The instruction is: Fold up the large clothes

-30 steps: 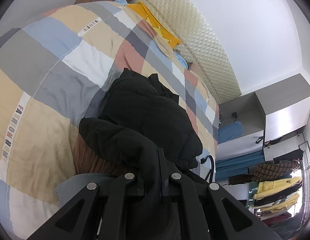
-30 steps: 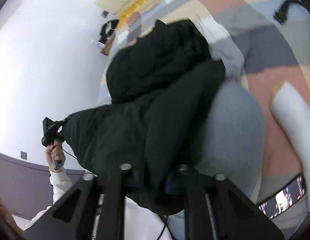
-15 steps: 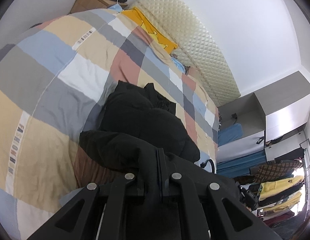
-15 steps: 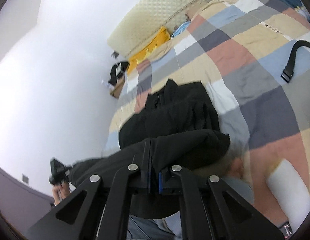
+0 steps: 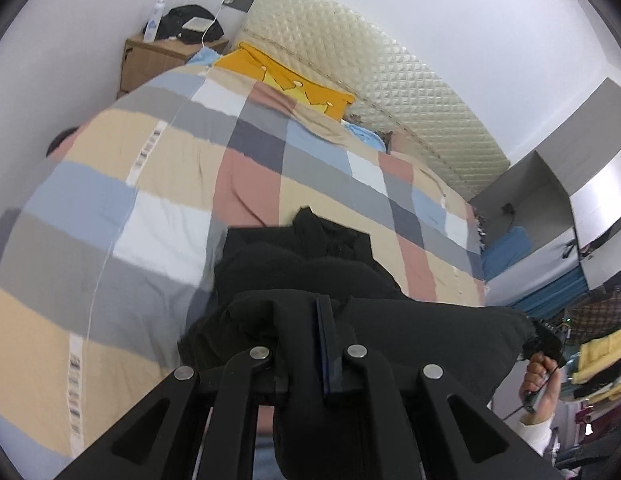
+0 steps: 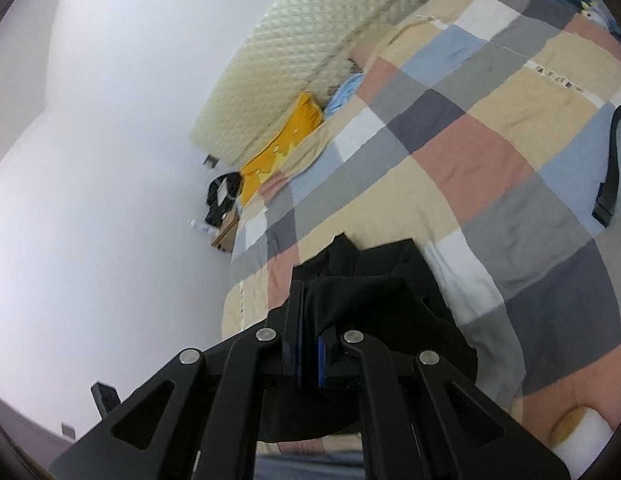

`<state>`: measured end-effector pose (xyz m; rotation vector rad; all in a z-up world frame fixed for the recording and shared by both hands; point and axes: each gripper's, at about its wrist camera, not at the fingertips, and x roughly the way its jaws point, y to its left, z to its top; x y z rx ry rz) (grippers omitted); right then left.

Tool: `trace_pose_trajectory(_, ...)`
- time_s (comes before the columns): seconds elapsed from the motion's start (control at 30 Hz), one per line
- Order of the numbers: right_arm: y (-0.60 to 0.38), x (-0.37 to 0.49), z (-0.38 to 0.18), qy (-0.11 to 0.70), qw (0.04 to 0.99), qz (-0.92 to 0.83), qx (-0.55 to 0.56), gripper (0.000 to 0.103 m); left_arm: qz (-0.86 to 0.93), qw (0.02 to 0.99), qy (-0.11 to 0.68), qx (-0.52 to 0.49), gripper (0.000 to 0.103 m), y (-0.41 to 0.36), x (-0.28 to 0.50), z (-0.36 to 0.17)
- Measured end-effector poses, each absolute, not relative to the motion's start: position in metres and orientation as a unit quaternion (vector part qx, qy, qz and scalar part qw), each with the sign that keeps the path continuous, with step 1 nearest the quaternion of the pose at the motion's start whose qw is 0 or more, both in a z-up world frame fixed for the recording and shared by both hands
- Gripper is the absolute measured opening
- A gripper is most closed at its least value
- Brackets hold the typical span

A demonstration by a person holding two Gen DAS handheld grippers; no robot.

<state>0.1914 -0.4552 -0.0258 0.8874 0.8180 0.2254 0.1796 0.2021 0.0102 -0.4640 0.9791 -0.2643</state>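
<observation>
Holding, left to right: my left gripper (image 5: 324,320), jaws pressed together on the black garment (image 5: 410,340), which is lifted off the checked quilt (image 5: 110,208) (its far end trailing there); my right gripper (image 6: 306,316), likewise pinching the garment's other edge above the bed.

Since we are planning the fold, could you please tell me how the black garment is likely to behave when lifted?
The black garment probably sags: it droops between both tools. It looks puffy, so likely bulky yet light. The bedspread should let it drag without snagging.
</observation>
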Motion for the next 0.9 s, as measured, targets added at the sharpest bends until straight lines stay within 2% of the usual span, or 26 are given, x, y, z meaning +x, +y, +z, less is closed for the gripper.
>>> trace_pose_trajectory(0.23,-0.455,0.262,-0.059,0.43,0.799,0.049,0.418,0.005,-0.058,0.856,0.479,-0.183,0.009,0.178,0.252,-0.018)
trace_pose_trajectory(0.5,-0.467,0.311,-0.128,0.434,0.765,-0.009,0.475,0.005,-0.036,0.848,0.491,-0.194,0.011,0.169,0.319,-0.072)
trace_pose_trajectory(0.9,-0.457,0.396,-0.208,0.495,0.756,-0.073,0.422,0.006,0.003,0.829,0.531,-0.178,0.011,0.138,0.411,-0.161)
